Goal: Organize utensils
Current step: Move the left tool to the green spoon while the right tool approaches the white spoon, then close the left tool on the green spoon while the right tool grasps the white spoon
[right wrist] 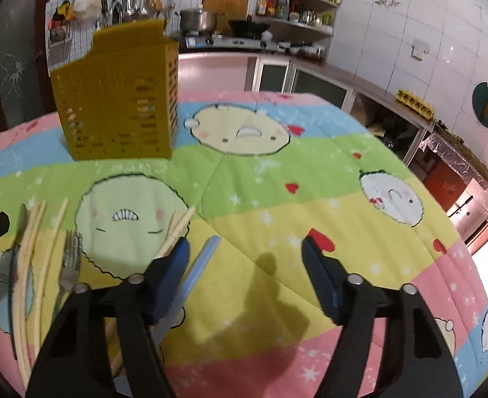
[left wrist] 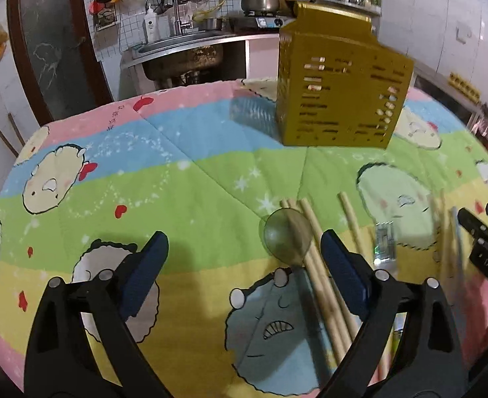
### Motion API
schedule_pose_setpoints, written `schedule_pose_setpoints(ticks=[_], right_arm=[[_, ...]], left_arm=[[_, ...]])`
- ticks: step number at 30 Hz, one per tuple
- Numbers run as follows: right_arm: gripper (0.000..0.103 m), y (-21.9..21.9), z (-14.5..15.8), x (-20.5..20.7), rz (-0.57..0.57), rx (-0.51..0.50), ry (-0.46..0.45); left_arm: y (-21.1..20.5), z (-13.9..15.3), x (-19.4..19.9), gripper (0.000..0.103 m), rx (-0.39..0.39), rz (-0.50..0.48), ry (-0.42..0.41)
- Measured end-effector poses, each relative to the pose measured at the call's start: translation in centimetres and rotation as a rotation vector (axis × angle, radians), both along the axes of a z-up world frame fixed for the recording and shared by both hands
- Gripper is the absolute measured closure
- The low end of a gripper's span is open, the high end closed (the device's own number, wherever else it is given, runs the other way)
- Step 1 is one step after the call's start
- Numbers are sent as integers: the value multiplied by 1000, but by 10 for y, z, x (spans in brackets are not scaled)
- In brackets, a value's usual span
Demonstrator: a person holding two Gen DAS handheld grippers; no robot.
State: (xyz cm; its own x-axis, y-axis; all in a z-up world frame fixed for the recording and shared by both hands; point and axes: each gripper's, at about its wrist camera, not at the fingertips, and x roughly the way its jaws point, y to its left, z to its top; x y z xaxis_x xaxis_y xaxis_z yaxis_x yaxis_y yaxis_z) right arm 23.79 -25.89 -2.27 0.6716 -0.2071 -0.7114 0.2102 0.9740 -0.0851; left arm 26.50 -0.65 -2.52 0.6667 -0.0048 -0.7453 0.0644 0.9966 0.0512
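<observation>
Left gripper [left wrist: 244,258]: jaws stood wide apart, empty, above the cloth [left wrist: 177,179].
Right gripper [right wrist: 245,265]: likewise spread, holding nothing.
Spoon [left wrist: 288,237]: lay on the cloth across the chopsticks [left wrist: 323,282], near the left gripper's right finger.
Fork [right wrist: 69,262]: lay flat beside more sticks.
Holder [left wrist: 340,89]: upright at the far side (perforated, probably light).
Handling: chopsticks likely light, stiff, prone to roll; pinch mid-length. Spoon probably slick; take its handle.

- The yellow utensil holder [left wrist: 340,89] is standing upright at the far side of the desk [left wrist: 184,179], blocking a straight pass there.
- Chopsticks [left wrist: 323,278], a spoon [left wrist: 287,237] and a fork [right wrist: 69,262] are lying scattered between both grippers.
- Wide bare cloth is lying open left of the spoon and right of the blue handle [right wrist: 197,265].
</observation>
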Motion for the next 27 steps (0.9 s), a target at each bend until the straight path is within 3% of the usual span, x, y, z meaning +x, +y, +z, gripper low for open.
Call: schedule_pose_setpoints(ticks=[4, 8, 10, 14, 21, 27], right_arm=[[47, 2, -6, 7, -8, 16, 42], [66, -3, -13, 15, -8, 86, 96], [70, -4, -15, 18, -12, 106, 107], [85, -4, -14, 29, -8, 124, 119], [92, 3, -14, 45, 6, 101, 128], [92, 5, -14, 43, 11, 96, 128]], left_arm=[[1, -3, 4, 13, -9, 7, 20], [1, -4, 8, 13, -22, 6, 37], [-1, -5, 10, 13, -25, 6, 40], [-3, -10, 18, 13, -20, 13, 56], [4, -18, 32, 28, -80, 26, 122], [4, -21, 41, 48, -152, -3, 190]])
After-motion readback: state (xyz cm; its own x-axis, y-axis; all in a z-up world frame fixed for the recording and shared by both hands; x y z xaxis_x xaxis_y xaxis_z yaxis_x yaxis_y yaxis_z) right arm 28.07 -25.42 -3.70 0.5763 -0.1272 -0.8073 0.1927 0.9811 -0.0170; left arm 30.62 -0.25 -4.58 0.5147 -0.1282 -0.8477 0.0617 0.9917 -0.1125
